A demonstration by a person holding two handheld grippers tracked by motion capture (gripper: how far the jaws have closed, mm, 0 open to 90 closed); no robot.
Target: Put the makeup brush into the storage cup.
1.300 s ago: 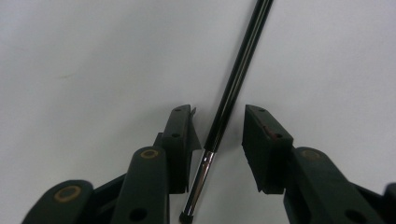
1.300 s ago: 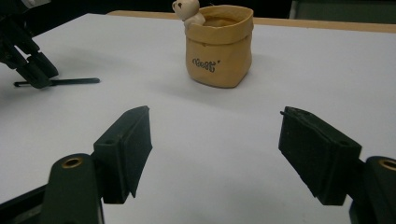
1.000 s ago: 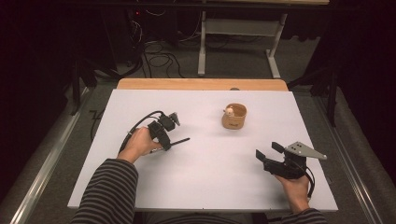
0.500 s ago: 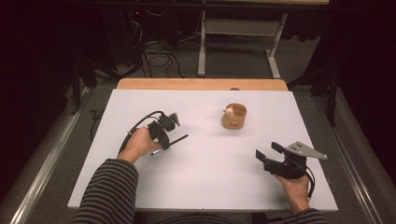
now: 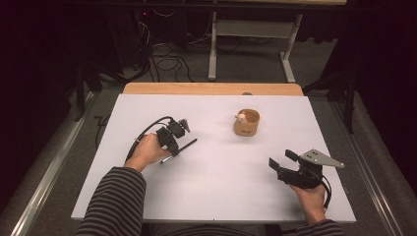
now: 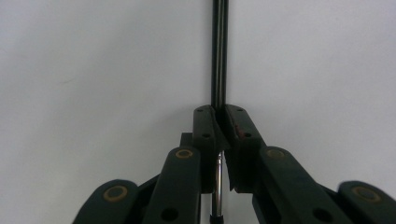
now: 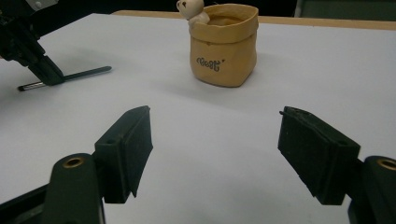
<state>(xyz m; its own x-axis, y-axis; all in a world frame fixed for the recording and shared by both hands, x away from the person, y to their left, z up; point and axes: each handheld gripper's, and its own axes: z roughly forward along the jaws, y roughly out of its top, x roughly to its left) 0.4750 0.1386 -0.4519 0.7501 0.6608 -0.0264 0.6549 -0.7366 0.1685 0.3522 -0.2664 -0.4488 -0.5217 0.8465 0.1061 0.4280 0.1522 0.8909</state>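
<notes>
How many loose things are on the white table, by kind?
Pens: 1, a black pen clamped in the left gripper
Pouches: 1, a tan pouch
Toy bears: 1, a small bear peeking from the pouch
Total: 3

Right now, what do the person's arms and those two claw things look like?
Both arms wear sleeves striped dark and light grey. The left claw is black, with a black cable looping from it. The right claw is black too, topped by a grey three-cornered plate with small holes. Up close, its flat black pads sit on arms with brass-coloured rivets.
</notes>
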